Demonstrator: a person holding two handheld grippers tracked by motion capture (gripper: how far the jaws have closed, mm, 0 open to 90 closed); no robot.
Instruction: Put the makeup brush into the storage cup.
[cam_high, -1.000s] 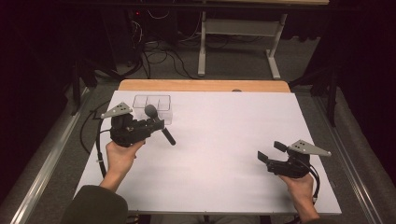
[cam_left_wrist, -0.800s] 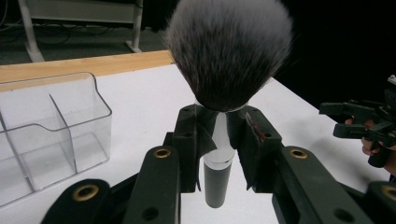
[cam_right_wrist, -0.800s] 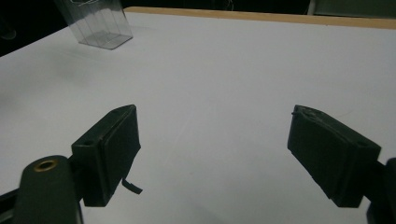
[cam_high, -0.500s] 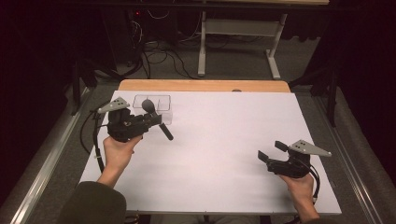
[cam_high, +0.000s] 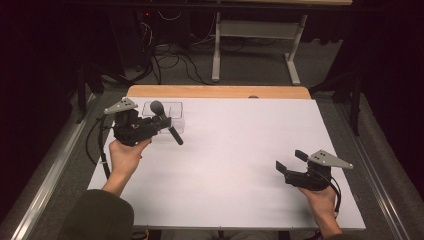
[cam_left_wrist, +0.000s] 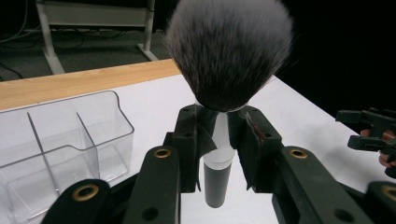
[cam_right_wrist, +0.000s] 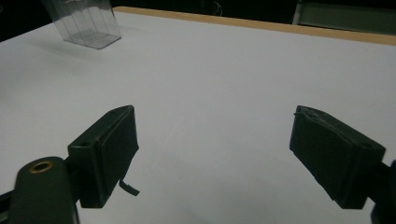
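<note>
I've swung the left claw (cam_high: 159, 125) back toward the clear organizer (cam_high: 170, 117), its jaws clamped on the makeup brush (cam_left_wrist: 227, 60), which now hangs just beside the compartments. My right claw (cam_high: 290, 162) rests wide apart on the table (cam_high: 240, 165).

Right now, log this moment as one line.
left gripper: shut on makeup brush | clear organizer: beside | right gripper: open, idle

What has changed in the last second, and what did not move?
The left gripper, shut on the makeup brush, moved a little left and toward the clear organizer, tilting the brush more upright. The right gripper stayed open at the table's near right; the organizer did not move.
</note>
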